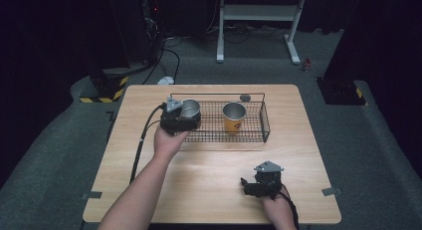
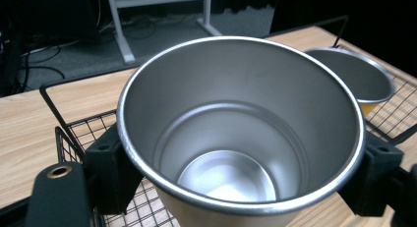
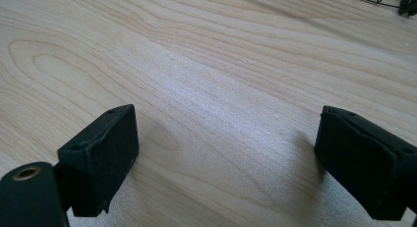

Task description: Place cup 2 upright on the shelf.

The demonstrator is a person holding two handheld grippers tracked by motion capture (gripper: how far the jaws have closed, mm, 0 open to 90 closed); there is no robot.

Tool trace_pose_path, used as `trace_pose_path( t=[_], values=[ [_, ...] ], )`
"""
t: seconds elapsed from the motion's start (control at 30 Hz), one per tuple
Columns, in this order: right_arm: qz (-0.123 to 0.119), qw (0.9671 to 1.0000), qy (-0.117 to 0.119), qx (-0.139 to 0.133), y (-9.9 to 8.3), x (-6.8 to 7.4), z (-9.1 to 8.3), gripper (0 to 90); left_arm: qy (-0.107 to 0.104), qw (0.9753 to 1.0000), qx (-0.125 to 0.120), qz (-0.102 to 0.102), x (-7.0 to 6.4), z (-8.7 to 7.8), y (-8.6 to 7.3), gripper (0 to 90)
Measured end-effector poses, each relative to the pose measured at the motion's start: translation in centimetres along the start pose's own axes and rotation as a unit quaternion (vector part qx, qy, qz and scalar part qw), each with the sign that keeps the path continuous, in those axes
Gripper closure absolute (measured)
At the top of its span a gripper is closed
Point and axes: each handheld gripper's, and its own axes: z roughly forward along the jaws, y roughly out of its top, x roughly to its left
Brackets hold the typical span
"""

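At the left end of the black wire basket (image 1: 263, 121): two cups.
The left gripper (image 1: 180, 121) squeezes one shiny silver metal cup (image 2: 241, 133); one yellow metal cup (image 1: 234, 118) stands nearby. The right gripper (image 1: 251, 186) sits wide apart near the tabletop's (image 1: 209, 165) front edge.

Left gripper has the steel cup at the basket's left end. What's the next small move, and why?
Probably lower it and open. The left gripper clamps the steel cup upright over the wire basket, beside the yellow cup. I can't tell whether it has touched down.
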Motion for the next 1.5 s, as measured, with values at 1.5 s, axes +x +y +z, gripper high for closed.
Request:
trace_pose_path(
  t=[1.5],
  values=[
    [0.002,1.0000,0.000,0.000,-0.1,0.0,-0.1,9.7,0.040,0.9930,0.103,-0.042,0.6,6.5,-0.2,18.5]
  ],
)
